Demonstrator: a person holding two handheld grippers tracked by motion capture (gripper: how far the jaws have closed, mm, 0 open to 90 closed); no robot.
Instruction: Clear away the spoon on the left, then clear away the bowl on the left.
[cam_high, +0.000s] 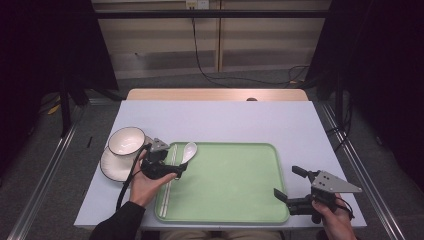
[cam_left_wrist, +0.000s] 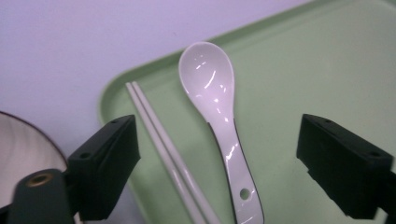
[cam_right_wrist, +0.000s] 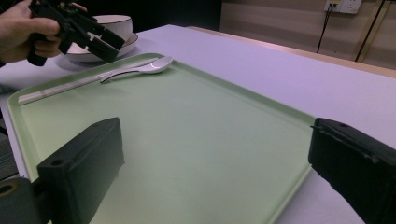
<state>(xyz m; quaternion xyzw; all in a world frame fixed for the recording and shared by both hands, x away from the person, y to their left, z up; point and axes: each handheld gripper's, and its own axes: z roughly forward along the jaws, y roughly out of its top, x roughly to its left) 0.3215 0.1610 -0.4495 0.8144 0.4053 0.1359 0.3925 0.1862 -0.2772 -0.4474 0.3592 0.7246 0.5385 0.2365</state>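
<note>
While the spoon (cam_left_wrist: 219, 116) lies on the tray (cam_left_wrist: 327, 70), left gripper (cam_left_wrist: 217, 158) jaws gape.

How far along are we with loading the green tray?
Done: chopsticks and spoon lie side by side in the tray at its left edge. In hand: nothing; the left gripper hangs open over the spoon, the right gripper is open at the tray's right side. Probably left: the bowl on its plate, off the tray.

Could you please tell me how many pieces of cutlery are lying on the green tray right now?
3: a white spoon at the tray's far-left corner, and a pair of white chopsticks, two sticks side by side, along its left edge beside the spoon. None seem hidden.
</note>
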